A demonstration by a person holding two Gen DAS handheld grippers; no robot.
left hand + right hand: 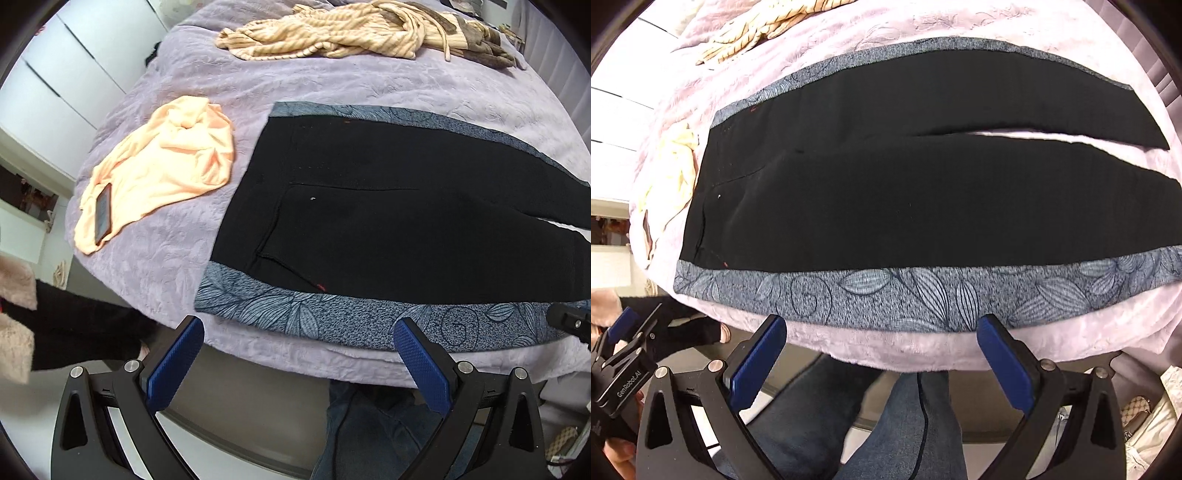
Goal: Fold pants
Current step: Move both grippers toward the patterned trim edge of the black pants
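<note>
A lilac bedspread (155, 258) covers the bed. The black pants (388, 221) lie flat along its near edge, grey leaf-print side bands showing, waist to the left. Left gripper (299, 354) and right gripper (882, 350) both gape wide and empty just before them.
</note>
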